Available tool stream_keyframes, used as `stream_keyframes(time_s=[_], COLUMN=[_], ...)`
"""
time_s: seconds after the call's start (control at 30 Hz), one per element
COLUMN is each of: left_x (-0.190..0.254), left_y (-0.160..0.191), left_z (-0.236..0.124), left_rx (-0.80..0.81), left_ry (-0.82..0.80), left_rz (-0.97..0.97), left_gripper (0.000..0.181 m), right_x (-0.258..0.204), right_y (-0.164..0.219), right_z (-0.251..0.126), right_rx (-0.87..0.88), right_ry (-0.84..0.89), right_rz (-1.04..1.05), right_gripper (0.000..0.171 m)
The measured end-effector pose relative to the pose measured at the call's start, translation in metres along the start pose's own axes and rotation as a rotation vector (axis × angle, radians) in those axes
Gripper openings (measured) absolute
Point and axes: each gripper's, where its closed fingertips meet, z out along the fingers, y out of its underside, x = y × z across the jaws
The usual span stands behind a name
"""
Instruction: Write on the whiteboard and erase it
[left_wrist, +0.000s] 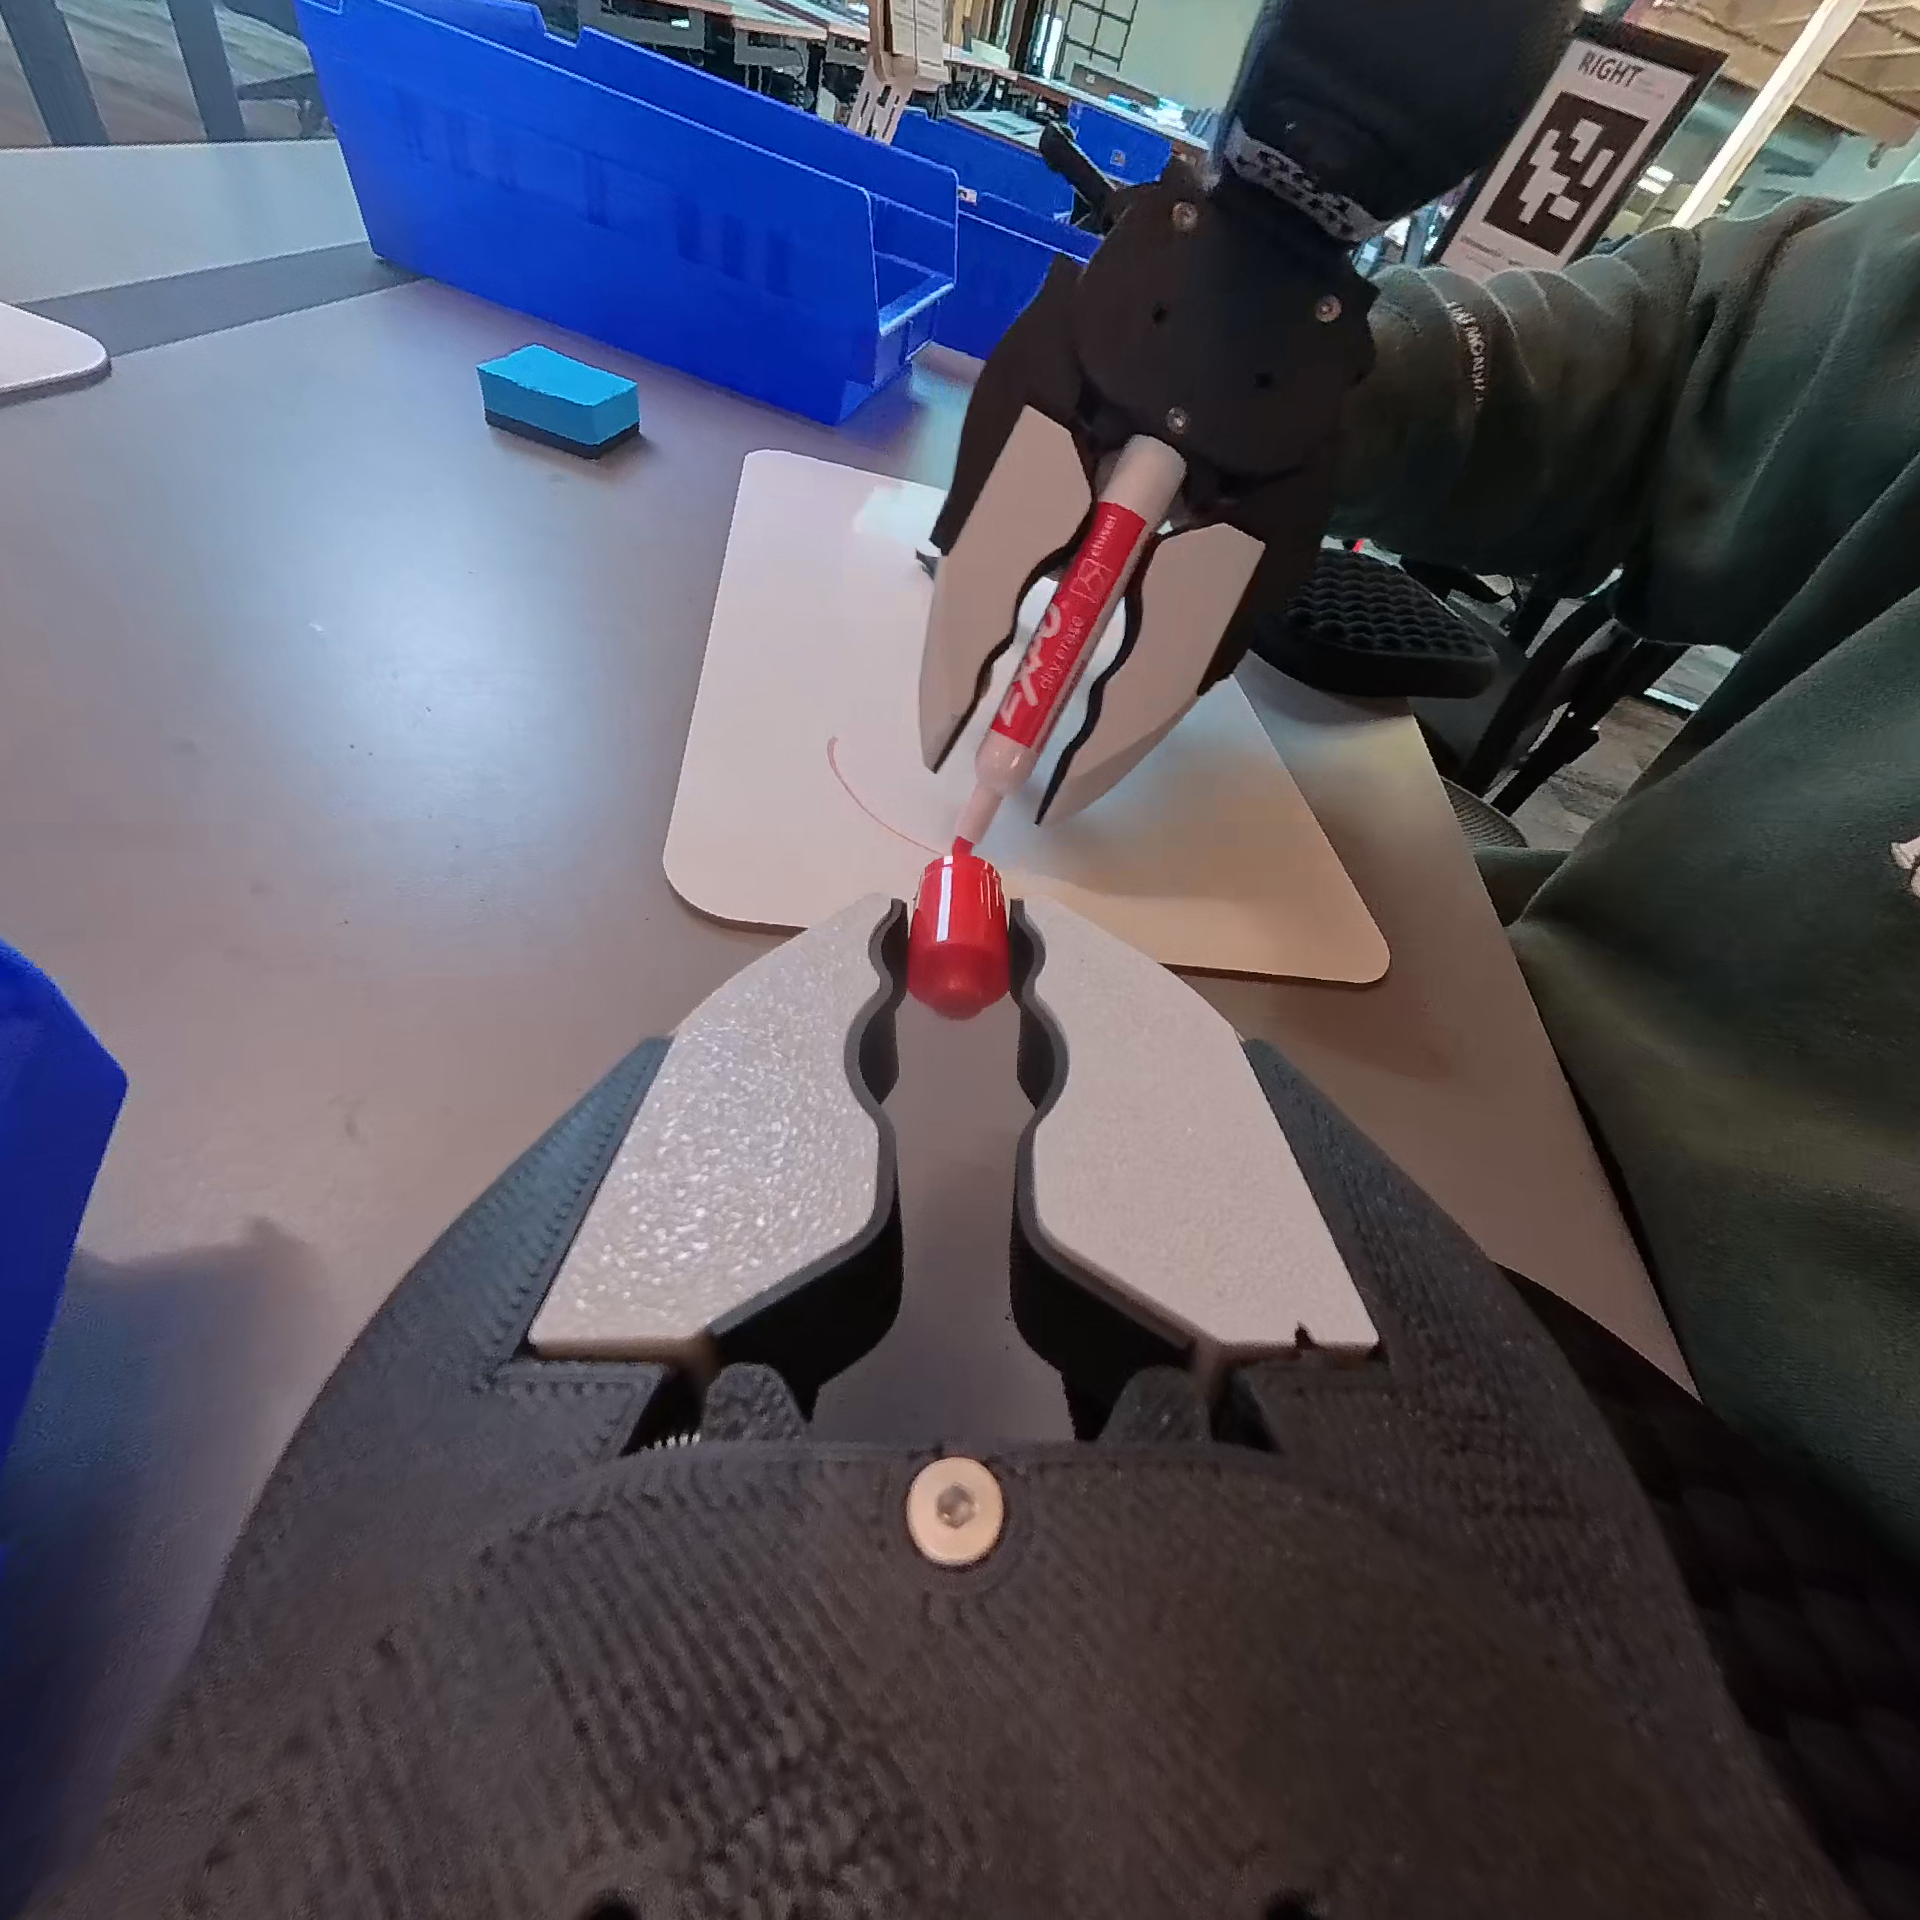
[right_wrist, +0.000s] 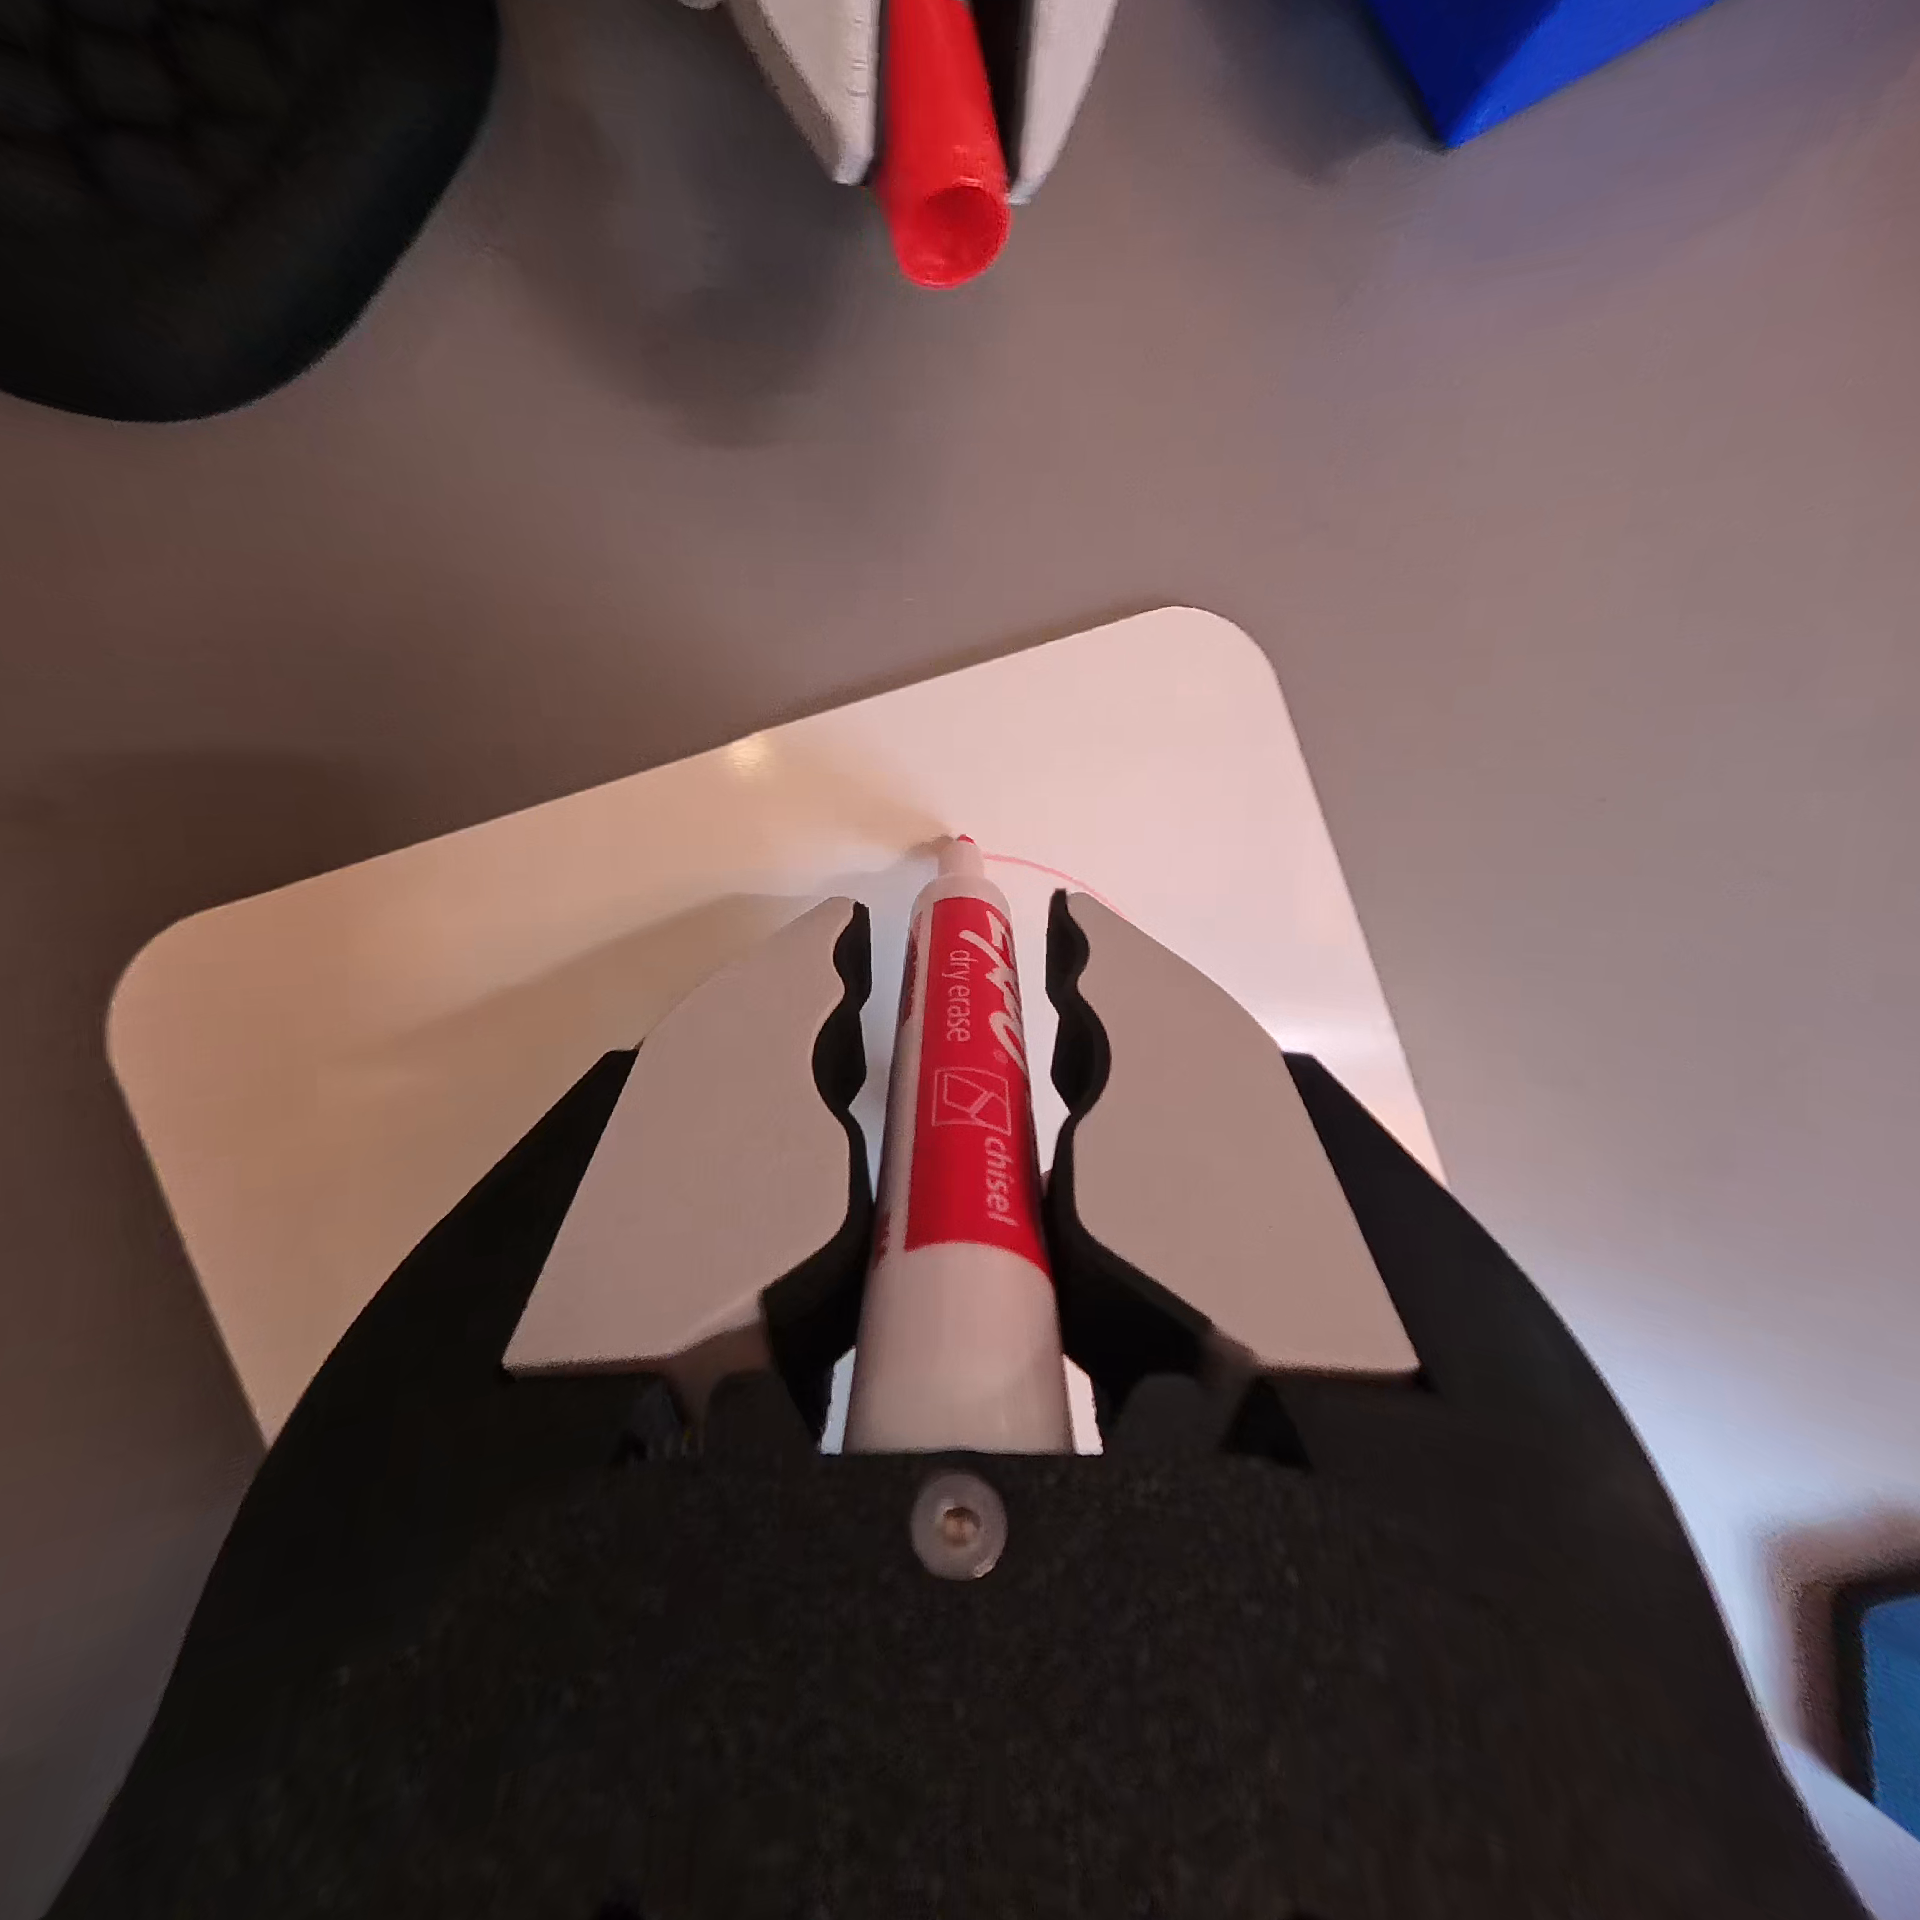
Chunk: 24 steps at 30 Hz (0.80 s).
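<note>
A small white whiteboard (left_wrist: 831, 644) (right_wrist: 436, 1039) lies flat on the grey table. My right gripper (right_wrist: 956, 914) (left_wrist: 992, 790) is shut on a red dry-erase marker (right_wrist: 961, 1122) (left_wrist: 1060, 644), uncapped, tip down on the board. A thin curved red line (left_wrist: 862, 800) (right_wrist: 1029, 862) runs from the tip. My left gripper (left_wrist: 956, 914) (right_wrist: 935, 177) is shut on the red marker cap (left_wrist: 956, 945) (right_wrist: 940, 177), held just off the board's near edge, open end toward the marker. A blue eraser (left_wrist: 558, 398) (right_wrist: 1886, 1704) sits on the table.
Blue plastic bins (left_wrist: 644, 197) stand along the far side of the table, another blue bin (left_wrist: 42, 1143) (right_wrist: 1507, 62) is at the left. A person's green sleeve (left_wrist: 1714, 623) and a black chair seat (left_wrist: 1382, 623) (right_wrist: 187, 187) are on the right. My right fingertips sit around 10 centimeters from my left ones. To reach the blue eraser (right_wrist: 1886, 1704) in a straight line is about 25 centimeters for my right fingers, about 35 centimeters for my left. Seen from the left wrist view (left_wrist: 613, 420) as well.
</note>
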Motion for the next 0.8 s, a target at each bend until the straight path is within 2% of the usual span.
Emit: stream_keyframes(time_s=[0.27,0.53,0.8], left_x=[0.0,0.0,0.0], left_y=[0.001,0.001,0.001], left_z=[0.0,0.001,0.001], left_rx=[-0.005,-0.005,-0.006], left_ry=[0.001,0.001,-0.007], left_rz=[0.002,0.001,0.004], left_gripper=[0.019,0.018,0.018], right_x=[-0.036,-0.065,-0.053], right_y=[0.006,0.029,0.065], right_z=[-0.009,-0.03,-0.052], right_rx=[-0.019,-0.092,-0.186], right_ry=[-0.05,-0.079,-0.024], right_rz=[-0.031,-0.021,0.034], right_gripper=[0.032,0.031,0.031])
